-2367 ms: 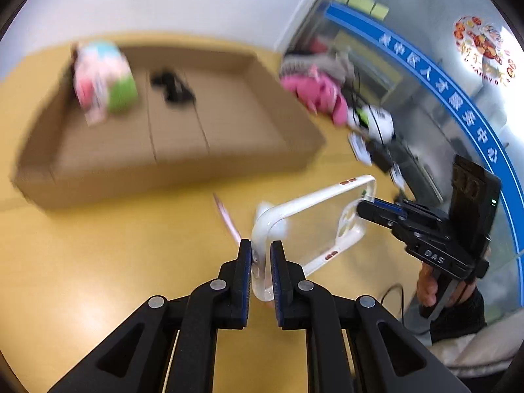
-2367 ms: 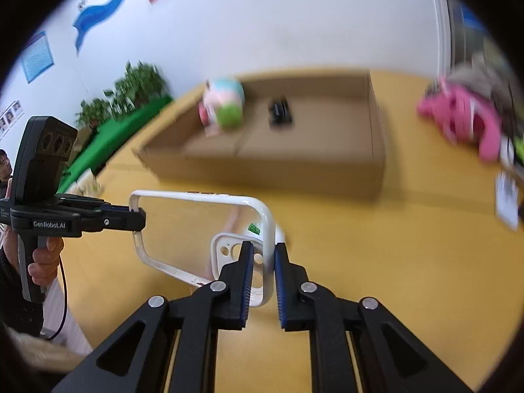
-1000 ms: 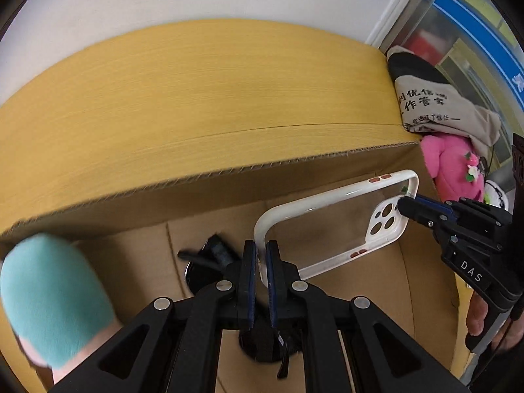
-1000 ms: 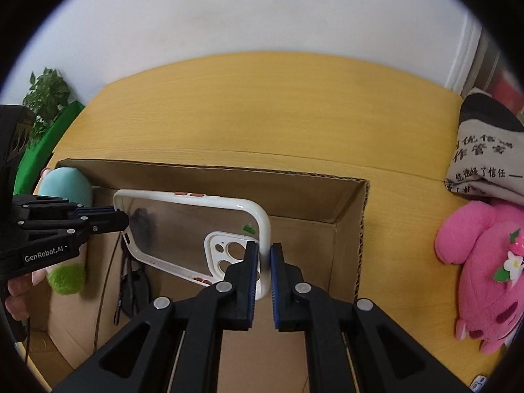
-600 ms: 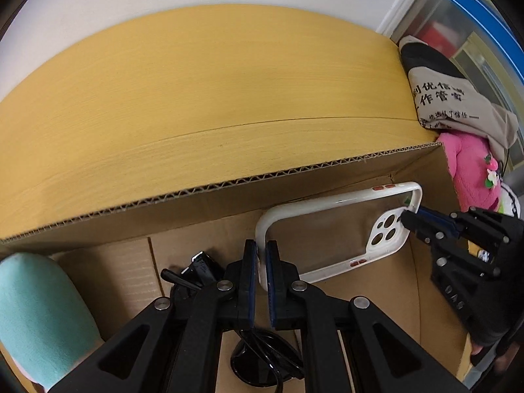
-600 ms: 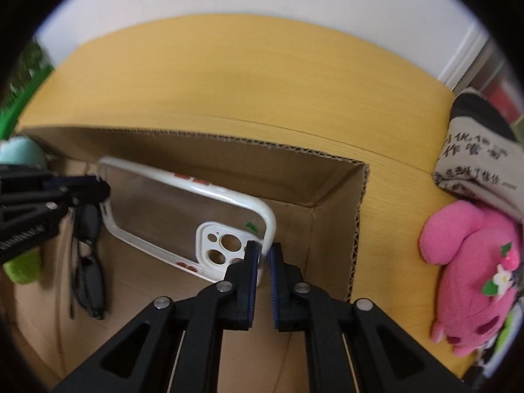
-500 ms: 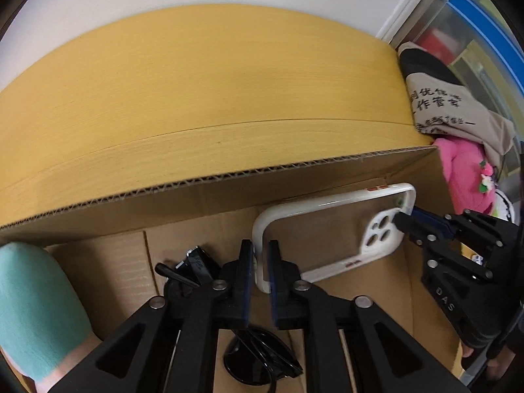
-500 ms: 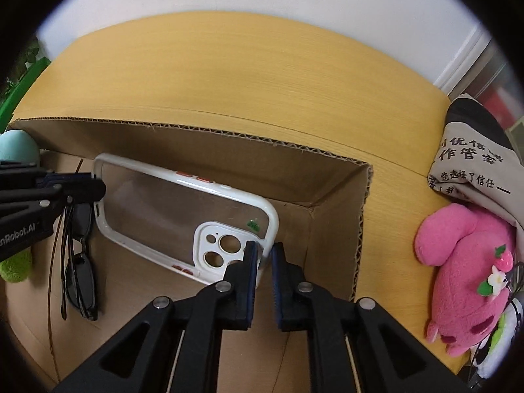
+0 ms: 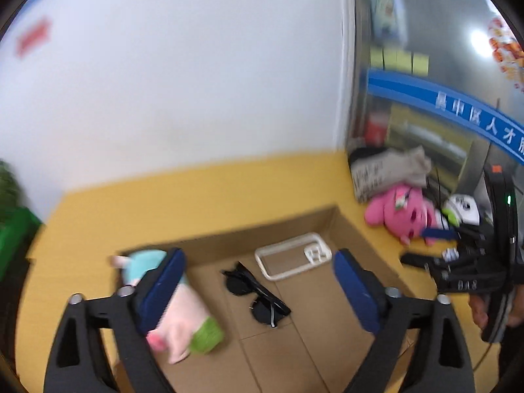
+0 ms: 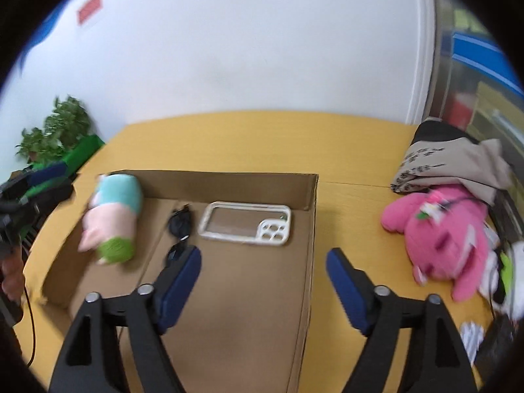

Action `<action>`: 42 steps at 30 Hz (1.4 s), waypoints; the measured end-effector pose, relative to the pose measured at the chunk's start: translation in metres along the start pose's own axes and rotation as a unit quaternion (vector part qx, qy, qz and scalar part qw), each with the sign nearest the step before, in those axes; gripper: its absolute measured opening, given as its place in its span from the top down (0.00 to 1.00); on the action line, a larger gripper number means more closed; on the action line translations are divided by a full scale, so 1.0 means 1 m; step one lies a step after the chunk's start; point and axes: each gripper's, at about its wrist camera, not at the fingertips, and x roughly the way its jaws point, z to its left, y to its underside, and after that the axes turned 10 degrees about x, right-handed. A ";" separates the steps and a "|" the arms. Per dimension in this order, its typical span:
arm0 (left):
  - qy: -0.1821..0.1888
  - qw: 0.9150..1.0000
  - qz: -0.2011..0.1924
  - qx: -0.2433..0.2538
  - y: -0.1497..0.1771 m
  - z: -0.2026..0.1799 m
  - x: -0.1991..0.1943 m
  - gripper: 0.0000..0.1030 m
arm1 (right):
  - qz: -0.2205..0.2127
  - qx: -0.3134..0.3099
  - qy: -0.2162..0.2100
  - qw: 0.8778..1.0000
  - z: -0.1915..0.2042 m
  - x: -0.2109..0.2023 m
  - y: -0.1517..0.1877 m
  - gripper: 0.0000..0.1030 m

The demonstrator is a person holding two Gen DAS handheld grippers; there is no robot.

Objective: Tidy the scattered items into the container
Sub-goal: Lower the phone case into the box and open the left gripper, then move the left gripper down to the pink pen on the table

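Observation:
A white phone case (image 9: 293, 259) (image 10: 245, 223) lies flat on the floor of the cardboard box (image 9: 357, 232) (image 10: 229, 181) near its back right corner. Black sunglasses (image 9: 257, 294) (image 10: 179, 229) and a teal, pink and green plush (image 9: 177, 311) (image 10: 113, 219) lie in the box to its left. My left gripper (image 9: 257, 281) is open and empty above the box. My right gripper (image 10: 263, 275) is open and empty above the box's right half. A pink plush (image 9: 398, 217) (image 10: 445, 229) lies on the yellow table right of the box.
A beige printed cloth (image 10: 448, 167) (image 9: 388, 172) lies behind the pink plush. White and green small items (image 10: 504, 271) sit at the far right table edge. A green plant (image 10: 55, 134) stands off the table's left. A white wall is behind.
Both grippers let go of the phone case, opened wide and pulled back and up. The case now lies flat in the box.

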 end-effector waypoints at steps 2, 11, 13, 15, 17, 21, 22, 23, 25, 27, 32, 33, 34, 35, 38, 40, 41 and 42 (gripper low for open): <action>-0.004 0.998 -0.036 -0.042 0.015 -0.004 -0.044 0.00 | -0.017 -0.011 0.013 1.000 0.010 -0.029 0.026 0.23; -0.064 0.994 -0.027 -0.089 0.084 -0.053 -0.112 0.00 | -0.018 -0.047 0.046 0.998 0.050 -0.079 0.114 0.23; -0.068 0.993 -0.020 -0.097 0.092 -0.054 -0.118 0.00 | -0.015 -0.052 0.043 0.998 0.057 -0.088 0.125 0.23; -0.067 0.992 -0.009 -0.108 0.098 -0.052 -0.122 0.00 | -0.010 -0.056 0.031 0.998 0.062 -0.092 0.133 0.23; -0.068 0.990 0.000 -0.122 0.102 -0.048 -0.125 0.00 | -0.009 -0.060 0.027 0.998 0.066 -0.097 0.137 0.23; -0.064 0.988 0.011 -0.141 0.109 -0.048 -0.132 0.00 | -0.019 -0.062 0.023 0.998 0.073 -0.108 0.140 0.23; -0.061 0.988 0.014 -0.142 0.110 -0.049 -0.131 0.00 | -0.021 -0.064 0.023 0.997 0.075 -0.110 0.141 0.23; -0.058 0.988 0.017 -0.141 0.111 -0.050 -0.130 0.00 | -0.022 -0.065 0.023 0.997 0.075 -0.110 0.141 0.23; -0.057 0.988 0.025 -0.140 0.114 -0.052 -0.128 0.00 | -0.020 -0.062 0.022 0.998 0.075 -0.109 0.142 0.23; -0.049 0.988 0.037 -0.142 0.118 -0.053 -0.123 0.00 | -0.016 -0.060 0.025 0.998 0.073 -0.105 0.144 0.23; -0.021 0.988 0.064 -0.140 0.129 -0.059 -0.111 0.00 | 0.000 -0.046 0.026 0.999 0.063 -0.094 0.145 0.23; -0.013 0.988 0.072 -0.135 0.132 -0.062 -0.108 0.00 | 0.003 -0.043 0.026 0.999 0.061 -0.091 0.145 0.23; -0.003 0.988 0.082 -0.129 0.136 -0.067 -0.105 0.00 | 0.008 -0.038 0.026 0.999 0.058 -0.089 0.145 0.23; 0.013 0.988 0.096 -0.122 0.143 -0.073 -0.101 0.00 | 0.012 -0.035 0.024 0.999 0.056 -0.086 0.145 0.23; 0.052 0.983 0.142 -0.102 0.168 -0.092 -0.090 0.00 | 0.024 -0.021 0.016 0.999 0.048 -0.079 0.147 0.23; 0.067 0.978 0.173 -0.098 0.185 -0.103 -0.082 0.00 | 0.034 -0.010 0.012 0.999 0.041 -0.073 0.150 0.23; 0.078 0.973 0.191 -0.100 0.195 -0.109 -0.076 0.00 | 0.041 -0.003 0.010 0.999 0.038 -0.069 0.152 0.23; 0.089 0.969 0.205 -0.102 0.202 -0.114 -0.071 0.00 | 0.048 0.004 0.007 0.999 0.036 -0.064 0.154 0.23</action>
